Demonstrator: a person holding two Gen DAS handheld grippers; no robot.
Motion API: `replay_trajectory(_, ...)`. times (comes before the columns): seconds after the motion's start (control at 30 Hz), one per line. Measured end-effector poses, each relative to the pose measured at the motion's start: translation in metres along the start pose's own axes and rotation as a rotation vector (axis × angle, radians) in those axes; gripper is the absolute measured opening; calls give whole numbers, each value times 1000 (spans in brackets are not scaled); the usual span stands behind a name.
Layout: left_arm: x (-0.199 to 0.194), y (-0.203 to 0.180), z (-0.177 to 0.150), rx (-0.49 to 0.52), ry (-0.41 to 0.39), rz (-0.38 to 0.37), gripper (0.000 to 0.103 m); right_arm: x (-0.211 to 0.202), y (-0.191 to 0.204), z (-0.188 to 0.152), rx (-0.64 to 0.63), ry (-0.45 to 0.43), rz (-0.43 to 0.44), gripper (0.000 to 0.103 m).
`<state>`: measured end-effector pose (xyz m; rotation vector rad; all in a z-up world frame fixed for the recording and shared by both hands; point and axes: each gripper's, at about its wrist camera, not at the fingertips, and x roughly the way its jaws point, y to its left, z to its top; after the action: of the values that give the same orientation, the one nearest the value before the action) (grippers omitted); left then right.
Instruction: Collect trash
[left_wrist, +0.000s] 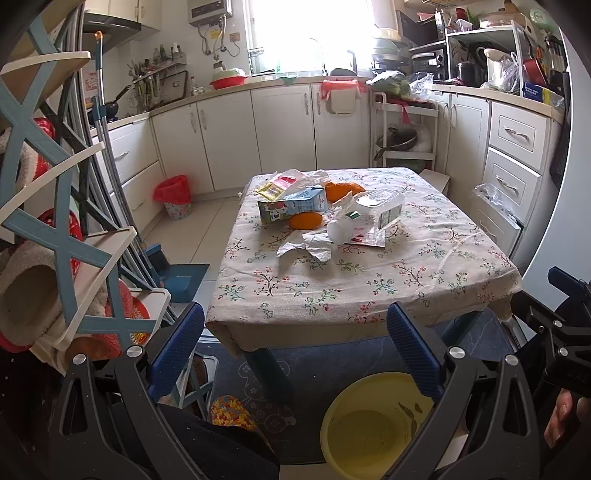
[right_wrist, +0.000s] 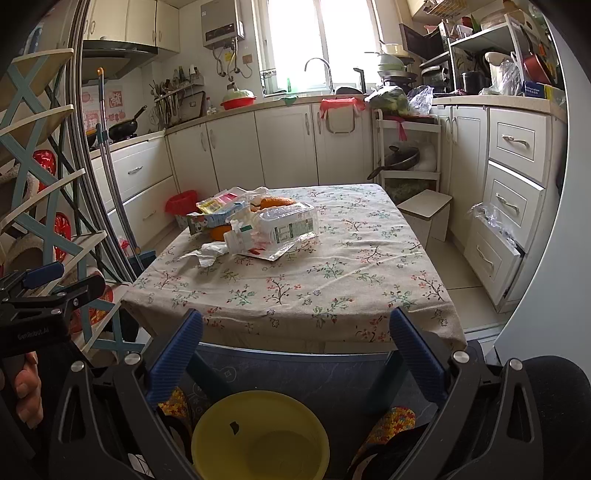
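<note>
A heap of trash lies on the floral-cloth table (left_wrist: 369, 288) (right_wrist: 295, 288): a blue milk carton (left_wrist: 291, 206) (right_wrist: 207, 221), a clear plastic container (left_wrist: 382, 206) (right_wrist: 291, 221), crumpled tissue (left_wrist: 306, 245) (right_wrist: 210, 253), snack wrappers (left_wrist: 277, 186) (right_wrist: 218, 201) and two oranges (left_wrist: 304, 220). A yellow basin (left_wrist: 369, 424) (right_wrist: 258, 432) sits on the floor under the near table edge. My left gripper (left_wrist: 295, 310) is open and empty, short of the table. My right gripper (right_wrist: 295, 314) is likewise open and empty beside it.
A red-lined bin (left_wrist: 173, 195) (right_wrist: 181, 203) stands on the floor left of the table. A shoe rack (left_wrist: 55, 221) and a dustpan (left_wrist: 181, 280) crowd the left. A small white stool (right_wrist: 424, 210) and a half-open drawer (right_wrist: 495, 221) are on the right.
</note>
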<state>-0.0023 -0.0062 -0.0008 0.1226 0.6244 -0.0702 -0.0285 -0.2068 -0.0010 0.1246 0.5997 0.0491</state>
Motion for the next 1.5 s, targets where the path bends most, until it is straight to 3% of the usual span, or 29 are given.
replay_trajectory(0.77, 1, -3, -2, 5, 3, -9, 95, 1, 0, -1, -2, 3, 0, 97)
replay_trajectory(0.97, 8, 7, 4, -34, 46, -58, 95, 3, 0, 3, -4, 11, -6, 97)
replay_trajectory(1.13, 28, 24, 15, -91, 106, -75, 95, 19, -3, 17, 5, 38, -4, 97)
replay_trajectory(1.5, 95, 34, 48, -82, 188, -77, 95, 72, -16, 56, -29, 117, 4, 97)
